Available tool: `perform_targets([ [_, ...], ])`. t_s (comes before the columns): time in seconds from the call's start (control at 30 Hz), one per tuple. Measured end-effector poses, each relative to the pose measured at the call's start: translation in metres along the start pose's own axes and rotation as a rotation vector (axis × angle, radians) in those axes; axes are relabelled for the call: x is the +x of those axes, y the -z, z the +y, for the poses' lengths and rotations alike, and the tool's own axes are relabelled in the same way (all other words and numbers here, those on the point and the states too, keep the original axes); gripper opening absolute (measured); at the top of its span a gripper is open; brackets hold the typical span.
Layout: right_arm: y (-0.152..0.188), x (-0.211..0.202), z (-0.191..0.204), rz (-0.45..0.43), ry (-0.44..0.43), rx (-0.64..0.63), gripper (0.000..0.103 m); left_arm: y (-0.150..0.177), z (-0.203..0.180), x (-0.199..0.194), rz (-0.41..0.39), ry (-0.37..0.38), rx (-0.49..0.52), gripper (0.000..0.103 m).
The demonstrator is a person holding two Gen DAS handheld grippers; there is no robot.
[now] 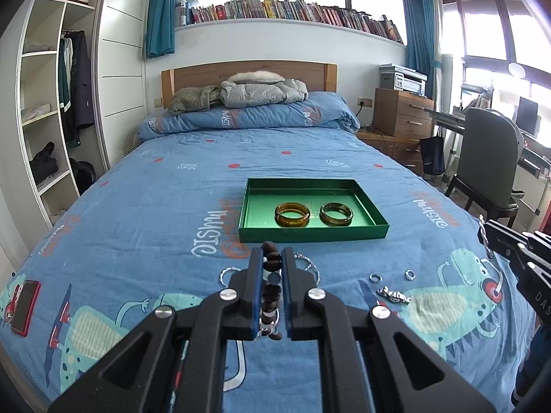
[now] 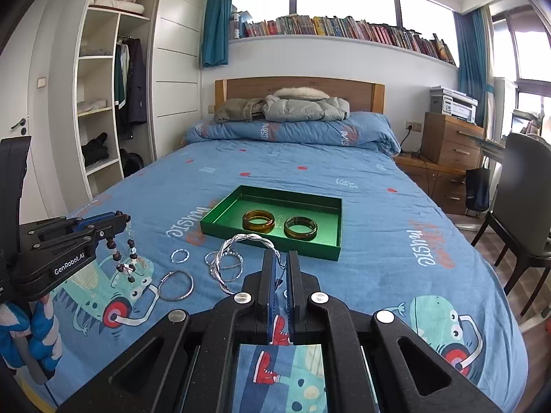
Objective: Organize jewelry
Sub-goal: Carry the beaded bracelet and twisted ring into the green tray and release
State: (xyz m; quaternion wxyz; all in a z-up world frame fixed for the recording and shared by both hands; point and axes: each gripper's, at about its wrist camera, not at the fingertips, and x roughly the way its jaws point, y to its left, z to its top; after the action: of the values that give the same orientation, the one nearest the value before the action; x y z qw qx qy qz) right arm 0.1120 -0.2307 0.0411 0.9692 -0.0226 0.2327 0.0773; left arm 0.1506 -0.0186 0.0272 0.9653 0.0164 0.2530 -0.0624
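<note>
While my left tongs (image 1: pixel 272 258) clamp the dark bead bracelet (image 1: pixel 270 287), it dangles. My right tongs (image 2: pixel 279 261) pinch the twisted silver bangle (image 2: pixel 237 258), ring upright, leaning left.

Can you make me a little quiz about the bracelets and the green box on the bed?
1. How many amber bangles lie in the green tray?
2. True or false: the left gripper holds a beaded bracelet.
3. What does the right gripper hold? A) a phone B) a twisted silver bangle C) nothing

Key: 1. Two, side by side. 2. True; the dark beads hang between its fingers. 3. B; it is pinched at one edge and lifted off the blue bedspread.
</note>
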Motion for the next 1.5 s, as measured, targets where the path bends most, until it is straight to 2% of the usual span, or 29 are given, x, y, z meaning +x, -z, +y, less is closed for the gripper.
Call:
perform_targets([
  [0.17,-0.021,0.028,-0.008,-0.006,-0.003,0.005,0.005,-0.029,-0.001,0.029,-0.013,0.000,0.002,0.009],
  [0.33,-0.047,0.070,-0.022,-0.007,-0.014,0.024,0.005,-0.062,-0.001,0.075,-0.012,0.005,0.005,0.009],
  [0.57,-0.076,0.159,-0.053,0.036,-0.012,0.081,0.005,-0.094,-0.007,0.159,0.025,0.005,0.023,0.009],
  [0.73,-0.086,0.229,-0.069,0.085,-0.016,0.113,0.005,-0.108,-0.012,0.227,0.074,-0.004,0.036,0.009],
  [1.0,-0.072,0.318,-0.091,0.173,-0.004,0.160,0.005,-0.112,-0.016,0.306,0.127,-0.027,0.041,0.009],
  [1.27,-0.052,0.379,-0.098,0.349,0.000,0.165,0.005,-0.099,-0.014,0.368,0.282,-0.045,0.011,0.009],
  [1.5,-0.038,0.402,-0.097,0.466,0.039,0.129,0.006,-0.086,-0.003,0.397,0.404,-0.069,-0.026,0.009],
])
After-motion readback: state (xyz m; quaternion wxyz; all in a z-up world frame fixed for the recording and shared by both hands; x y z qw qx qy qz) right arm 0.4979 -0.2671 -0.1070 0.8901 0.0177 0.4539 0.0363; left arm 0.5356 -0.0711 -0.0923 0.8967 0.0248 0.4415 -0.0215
